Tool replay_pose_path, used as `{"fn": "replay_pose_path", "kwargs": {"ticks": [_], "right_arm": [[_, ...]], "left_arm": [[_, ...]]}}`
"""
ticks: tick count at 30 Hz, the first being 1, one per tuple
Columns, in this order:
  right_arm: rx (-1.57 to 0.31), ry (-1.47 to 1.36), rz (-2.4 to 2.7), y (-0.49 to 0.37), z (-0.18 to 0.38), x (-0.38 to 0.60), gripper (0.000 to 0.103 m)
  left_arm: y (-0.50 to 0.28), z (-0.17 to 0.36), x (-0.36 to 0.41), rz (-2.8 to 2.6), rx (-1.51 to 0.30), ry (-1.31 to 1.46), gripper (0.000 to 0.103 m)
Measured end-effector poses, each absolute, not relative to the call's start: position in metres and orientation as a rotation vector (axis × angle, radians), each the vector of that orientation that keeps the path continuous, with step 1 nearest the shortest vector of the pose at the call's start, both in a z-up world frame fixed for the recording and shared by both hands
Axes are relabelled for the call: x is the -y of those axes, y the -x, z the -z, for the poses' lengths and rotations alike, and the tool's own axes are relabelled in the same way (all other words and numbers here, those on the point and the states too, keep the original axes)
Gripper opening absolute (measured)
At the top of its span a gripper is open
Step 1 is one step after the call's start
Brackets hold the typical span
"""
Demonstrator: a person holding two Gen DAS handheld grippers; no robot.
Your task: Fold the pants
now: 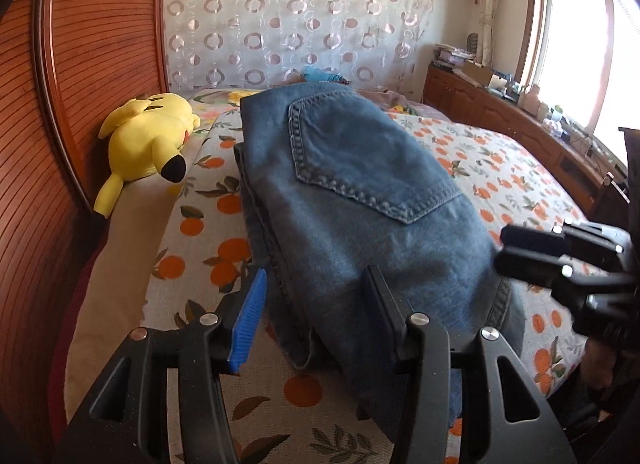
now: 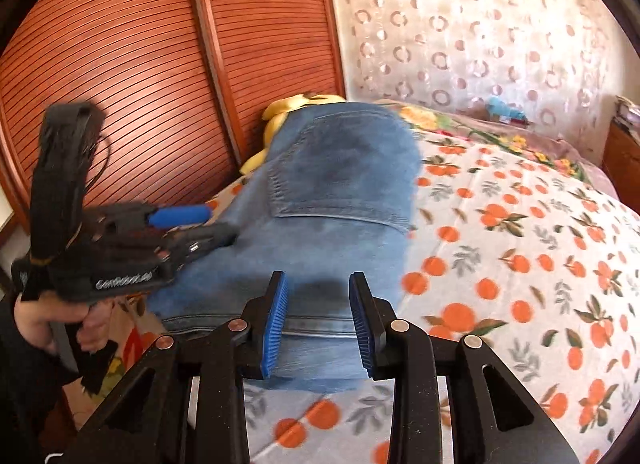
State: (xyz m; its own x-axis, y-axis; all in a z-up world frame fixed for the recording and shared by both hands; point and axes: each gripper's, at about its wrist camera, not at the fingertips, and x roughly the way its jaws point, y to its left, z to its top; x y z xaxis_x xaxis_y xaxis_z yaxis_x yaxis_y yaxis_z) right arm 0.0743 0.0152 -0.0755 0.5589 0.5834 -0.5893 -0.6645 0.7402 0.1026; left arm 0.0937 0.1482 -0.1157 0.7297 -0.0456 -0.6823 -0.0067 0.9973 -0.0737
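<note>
jeans (image 1: 360, 192): folded stack, back pocket up, on the bed's orange-print blanket (image 1: 500, 168) | left gripper (image 1: 320, 316): jaws apart over the near edge, empty | right gripper (image 2: 319, 322): jaws apart, denim between, grip unclear | yellow plush toy (image 1: 152, 136) by slatted wooden doors (image 1: 72, 64) | patterned curtain (image 1: 288, 16), window (image 1: 576, 44)

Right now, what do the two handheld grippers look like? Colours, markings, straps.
Both are matte black plastic with cut-out frames and silver pivot bolts. The left gripper and the right gripper carry ribbed blue pads on their fingers. From the right wrist view, the left unit's body shows white lettering, too blurred to read, and a black strap above its pistol grip. A dark sleeve is just visible.
</note>
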Motion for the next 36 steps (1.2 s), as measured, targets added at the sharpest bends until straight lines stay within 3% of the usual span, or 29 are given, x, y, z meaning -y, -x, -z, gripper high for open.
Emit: {"fn": "replay_pose_path", "kwargs": {"ticks": [14,27,29,31,36], "right_arm": [[-0.699,0.131,-0.736,-0.084,0.096,-0.019,0.040],[-0.721,0.095,-0.733,-0.097,0.103,-0.014,0.046],[-0.727,0.089,-0.734,-0.099,0.104,-0.013,0.047],[-0.728,0.087,-0.734,-0.099,0.104,-0.014,0.048],[-0.729,0.082,-0.734,-0.100,0.105,-0.014,0.048]], "left_arm": [[-0.093,0.138,-0.152,0.008,-0.790,0.116,0.051],[-0.099,0.115,-0.149,0.006,-0.742,0.133,0.051],[-0.103,0.118,-0.148,-0.013,-0.750,0.127,0.055],[-0.106,0.120,-0.151,-0.034,-0.752,0.137,0.077],[-0.112,0.126,-0.162,-0.008,-0.778,0.210,0.078]]}}
